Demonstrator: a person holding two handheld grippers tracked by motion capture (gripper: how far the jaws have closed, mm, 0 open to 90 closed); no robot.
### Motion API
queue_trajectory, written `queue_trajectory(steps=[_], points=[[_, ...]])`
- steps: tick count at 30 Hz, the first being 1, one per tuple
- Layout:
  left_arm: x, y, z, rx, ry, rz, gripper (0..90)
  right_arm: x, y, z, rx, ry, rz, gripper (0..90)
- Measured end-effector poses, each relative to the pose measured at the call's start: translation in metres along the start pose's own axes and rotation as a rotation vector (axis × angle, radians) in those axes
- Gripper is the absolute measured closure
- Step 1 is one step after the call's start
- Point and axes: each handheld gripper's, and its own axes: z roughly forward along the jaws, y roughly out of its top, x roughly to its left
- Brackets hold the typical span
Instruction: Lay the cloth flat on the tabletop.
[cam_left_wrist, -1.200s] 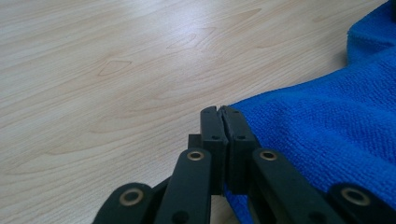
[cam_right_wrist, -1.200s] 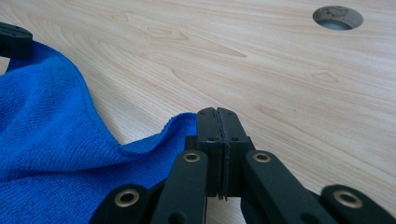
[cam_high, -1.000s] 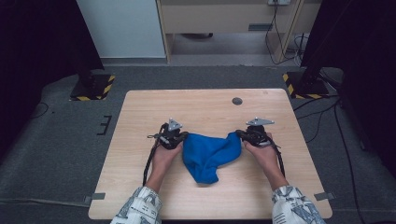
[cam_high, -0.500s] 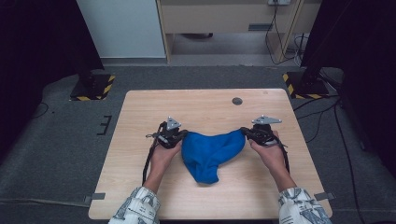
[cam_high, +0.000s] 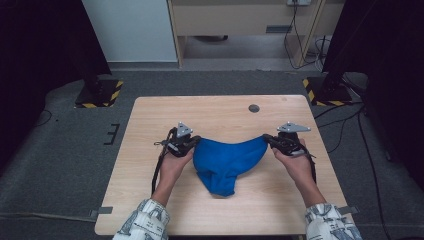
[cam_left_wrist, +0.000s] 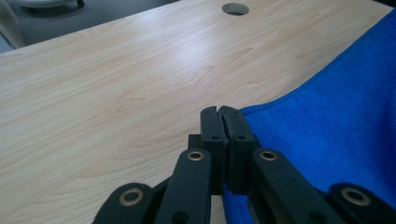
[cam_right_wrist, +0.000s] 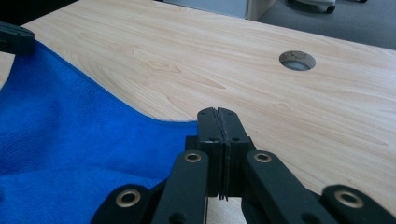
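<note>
No brand, label or readable writing appears on the blue cloth, the grippers or the counter.

The cloth hangs stretched between the two grippers over the middle of the counter, nearer the person's edge than the far edge. Its top hem sags in a curve between the held corners, and its lower part gathers into a rumpled point resting on the wood toward the near edge.

The left gripper has its jaws closed on the cloth's left corner; in the left gripper view the jaws meet with blue fabric pinched at their side. The right gripper has its jaws closed on the opposite corner, and in the right gripper view the cloth's edge runs up to them.

A round cable hole sits in the counter near the far right corner, well apart from the cloth. Black-and-yellow striped bases stand on the grey floor off the far corners. Nothing lies between the grippers and the cloth.
</note>
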Motion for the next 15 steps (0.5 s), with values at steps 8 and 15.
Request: queue_trajectory(steps=[8, 15], points=[[-0.0063, 0.0043, -0.0002, -0.003, -0.016, 0.014, 88.2, 0.0016, 0.0072, -0.0036, -0.009, 0.002, -0.01, 89.5], [-0.0041, 0.0049, -0.0038, -0.011, -0.014, 0.005, 88.2, -0.0003, 0.0075, -0.0063, -0.018, 0.002, -0.007, 89.6]])
